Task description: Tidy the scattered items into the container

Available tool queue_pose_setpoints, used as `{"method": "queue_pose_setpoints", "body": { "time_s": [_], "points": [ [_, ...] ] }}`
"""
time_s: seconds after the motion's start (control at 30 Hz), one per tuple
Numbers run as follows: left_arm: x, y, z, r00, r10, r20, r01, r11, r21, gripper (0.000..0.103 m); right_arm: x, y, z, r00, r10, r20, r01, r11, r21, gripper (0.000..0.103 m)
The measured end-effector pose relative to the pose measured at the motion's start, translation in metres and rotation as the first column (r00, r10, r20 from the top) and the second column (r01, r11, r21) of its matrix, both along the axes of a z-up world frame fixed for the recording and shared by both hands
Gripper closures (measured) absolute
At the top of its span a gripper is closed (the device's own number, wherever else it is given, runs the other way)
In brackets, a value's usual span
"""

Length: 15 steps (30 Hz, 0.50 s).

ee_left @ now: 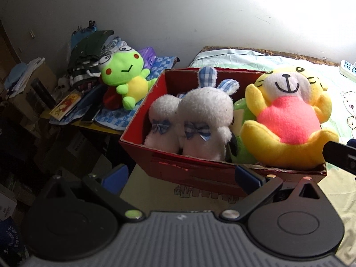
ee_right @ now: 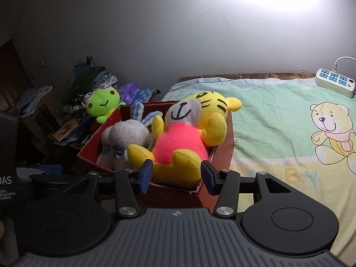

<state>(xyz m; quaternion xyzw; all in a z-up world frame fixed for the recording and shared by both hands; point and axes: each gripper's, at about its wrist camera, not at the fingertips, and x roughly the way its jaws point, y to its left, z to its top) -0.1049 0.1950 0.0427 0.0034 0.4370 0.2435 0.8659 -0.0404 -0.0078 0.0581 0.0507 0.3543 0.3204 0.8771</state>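
A red cardboard box point(ee_left: 142, 120) point(ee_right: 89, 153) stands on the bed's left edge. In it lie a white plush rabbit with blue checked ears point(ee_left: 200, 120) point(ee_right: 126, 138), a yellow tiger plush with a pink belly point(ee_left: 287, 115) point(ee_right: 184, 138) and a green toy point(ee_left: 242, 120) half hidden between them. My left gripper point(ee_left: 181, 175) is open and empty in front of the box's near wall. My right gripper point(ee_right: 176, 178) is open; its fingers stand either side of the tiger's legs without touching. The right gripper's finger point(ee_left: 340, 153) shows at the far right of the left wrist view.
A green frog plush point(ee_left: 124, 75) point(ee_right: 102, 104) sits on a cluttered side table left of the box, among clothes and books point(ee_left: 66, 106). A white power strip point(ee_right: 336, 82) lies at the bed's far right. The bed sheet point(ee_right: 278, 120) has a teddy print.
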Motion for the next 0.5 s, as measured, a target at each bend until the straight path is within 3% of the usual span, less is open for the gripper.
{"method": "queue_pose_setpoints", "body": {
  "time_s": [0.27,0.5],
  "points": [
    [-0.014,0.005,-0.013,0.998,0.04,-0.039,-0.041,0.999,-0.03,0.001,-0.007,0.003,-0.006,0.999,0.043,-0.022,-0.043,0.999,-0.002,0.052],
    [-0.026,0.012,-0.019,0.999,0.026,-0.03,-0.027,0.999,-0.033,0.001,-0.009,0.006,-0.002,1.0,-0.011,0.0,0.011,1.0,0.013,0.052]
  ]
}}
